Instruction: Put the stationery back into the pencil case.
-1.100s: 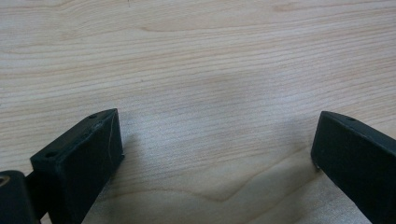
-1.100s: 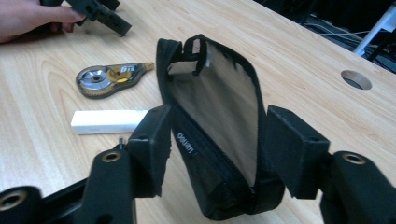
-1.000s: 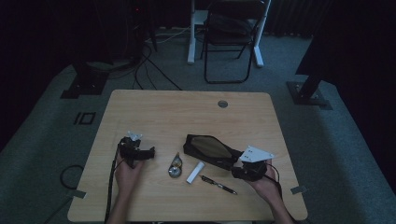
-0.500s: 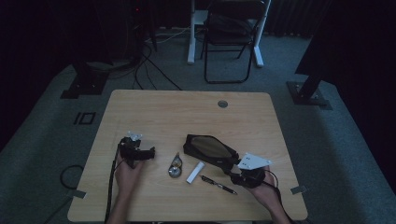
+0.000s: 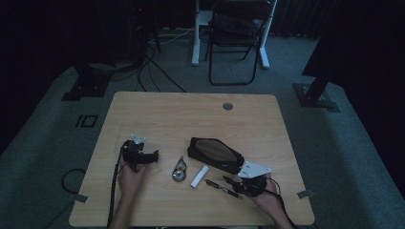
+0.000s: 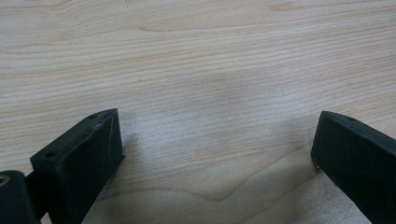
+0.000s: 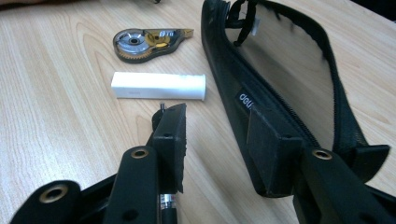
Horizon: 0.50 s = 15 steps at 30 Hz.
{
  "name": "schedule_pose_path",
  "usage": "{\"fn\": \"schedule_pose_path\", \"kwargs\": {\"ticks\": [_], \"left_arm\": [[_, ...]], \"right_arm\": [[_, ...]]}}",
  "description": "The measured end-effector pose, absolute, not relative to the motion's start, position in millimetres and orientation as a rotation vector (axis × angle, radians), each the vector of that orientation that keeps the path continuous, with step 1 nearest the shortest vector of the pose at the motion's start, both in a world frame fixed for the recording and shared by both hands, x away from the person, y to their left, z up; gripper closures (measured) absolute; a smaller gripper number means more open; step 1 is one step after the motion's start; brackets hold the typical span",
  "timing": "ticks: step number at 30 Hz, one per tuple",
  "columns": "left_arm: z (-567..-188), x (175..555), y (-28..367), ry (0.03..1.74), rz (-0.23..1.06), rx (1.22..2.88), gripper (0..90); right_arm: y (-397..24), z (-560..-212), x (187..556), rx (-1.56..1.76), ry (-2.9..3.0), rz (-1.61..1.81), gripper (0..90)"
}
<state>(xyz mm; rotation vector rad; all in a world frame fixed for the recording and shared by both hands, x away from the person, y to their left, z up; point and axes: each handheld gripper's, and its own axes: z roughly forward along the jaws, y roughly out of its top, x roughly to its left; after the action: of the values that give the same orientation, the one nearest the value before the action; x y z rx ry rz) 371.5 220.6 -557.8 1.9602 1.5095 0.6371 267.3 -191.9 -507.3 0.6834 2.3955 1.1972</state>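
Tongs in the right hand (image 5: pixel 232 181), half-closed and just narrowing, straddle a black pen (image 5: pixel 222 188) lying near the open pencil case (image 5: pixel 215 153) on the bench (image 5: pixel 157 114), not yet gripping. Next: close squarely. Left tongs (image 5: pixel 154 157) rest wide, empty.

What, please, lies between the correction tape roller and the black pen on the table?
A white eraser lies between the tape roller and the pen, clearest in the high view.
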Motion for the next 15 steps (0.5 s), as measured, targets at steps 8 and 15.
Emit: {"fn": "schedule_pose_path", "kwargs": {"ticks": [8,15], "left_arm": [[-558,371,220,1.509,0.636,1.96,2.3],[-558,371,220,1.51,0.636,1.96,2.3]], "right_arm": [[-187,-512,267,0.672,2.421,1.184,57.9],[-182,-519,266,0.66,2.444,1.16,57.8]]}}
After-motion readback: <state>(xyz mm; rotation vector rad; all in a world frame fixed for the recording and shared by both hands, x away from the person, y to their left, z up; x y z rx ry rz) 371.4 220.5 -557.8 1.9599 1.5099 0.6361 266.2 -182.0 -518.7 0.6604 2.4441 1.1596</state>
